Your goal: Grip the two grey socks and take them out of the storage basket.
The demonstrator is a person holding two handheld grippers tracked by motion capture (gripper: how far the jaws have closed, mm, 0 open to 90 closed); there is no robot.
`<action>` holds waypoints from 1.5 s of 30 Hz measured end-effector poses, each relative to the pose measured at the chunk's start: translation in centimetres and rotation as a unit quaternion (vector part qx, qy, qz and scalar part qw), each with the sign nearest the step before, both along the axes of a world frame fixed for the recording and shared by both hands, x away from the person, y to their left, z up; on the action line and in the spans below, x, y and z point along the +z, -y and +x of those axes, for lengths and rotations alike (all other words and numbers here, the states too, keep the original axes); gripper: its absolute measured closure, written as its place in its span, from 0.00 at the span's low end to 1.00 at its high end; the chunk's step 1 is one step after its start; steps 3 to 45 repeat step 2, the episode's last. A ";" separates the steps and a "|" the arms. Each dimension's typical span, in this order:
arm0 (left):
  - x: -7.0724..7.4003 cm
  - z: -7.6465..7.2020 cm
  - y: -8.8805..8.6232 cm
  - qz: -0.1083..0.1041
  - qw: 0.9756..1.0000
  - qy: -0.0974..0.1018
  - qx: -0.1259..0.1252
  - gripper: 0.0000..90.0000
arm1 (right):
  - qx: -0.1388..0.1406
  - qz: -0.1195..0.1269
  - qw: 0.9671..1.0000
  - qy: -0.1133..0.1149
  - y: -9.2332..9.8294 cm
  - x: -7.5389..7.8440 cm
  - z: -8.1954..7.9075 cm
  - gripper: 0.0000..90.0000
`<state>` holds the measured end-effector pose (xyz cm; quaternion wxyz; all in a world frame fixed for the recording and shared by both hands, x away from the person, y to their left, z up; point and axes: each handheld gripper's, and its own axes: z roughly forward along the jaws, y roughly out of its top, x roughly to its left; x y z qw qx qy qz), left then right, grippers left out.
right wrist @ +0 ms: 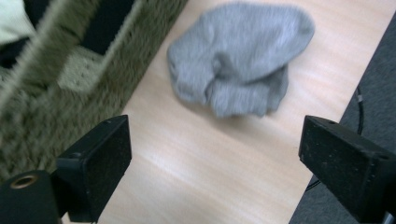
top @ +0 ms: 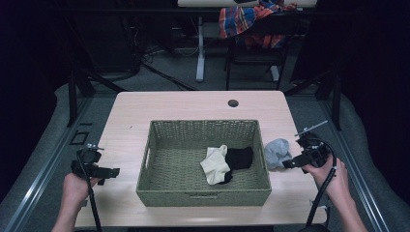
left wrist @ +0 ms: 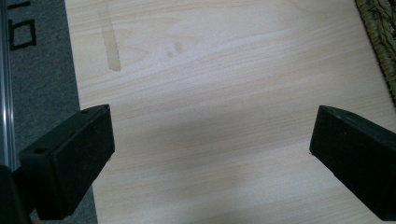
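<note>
A green woven basket stands in the middle of the table, and its wall fills the left of the right gripper view. Inside lie a cream sock and a black sock, side by side. A crumpled grey sock lies on the table just right of the basket. My right gripper hovers near that sock, open, with bare table between its jaws. My left gripper is held left of the basket, open over bare wood.
The basket's corner shows at the top right of the left gripper view. The table has a cable hole at the back. Behind it stands a chair with a plaid cloth. Metal rails run along both sides.
</note>
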<state>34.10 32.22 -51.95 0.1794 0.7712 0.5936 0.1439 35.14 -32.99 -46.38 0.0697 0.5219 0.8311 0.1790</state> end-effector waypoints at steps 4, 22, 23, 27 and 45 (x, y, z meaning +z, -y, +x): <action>0.0 0.0 0.1 0.000 1.000 0.002 -0.003 0.00 | 0.000 -0.004 1.000 -0.002 0.1 -0.3 -0.1 0.10; 0.0 0.0 0.1 0.000 1.000 0.002 -0.003 0.00 | 0.000 -0.004 1.000 -0.002 0.1 -0.3 -0.1 0.10; 0.0 0.0 0.1 0.000 1.000 0.002 -0.003 0.00 | 0.000 -0.004 1.000 -0.002 0.1 -0.3 -0.1 0.10; 0.0 0.0 0.1 0.000 1.000 0.002 -0.003 0.00 | 0.000 -0.004 1.000 -0.002 0.1 -0.3 -0.1 0.10; 0.0 0.0 0.1 0.000 1.000 0.002 -0.003 0.00 | 0.000 -0.004 1.000 -0.002 0.1 -0.3 -0.1 0.10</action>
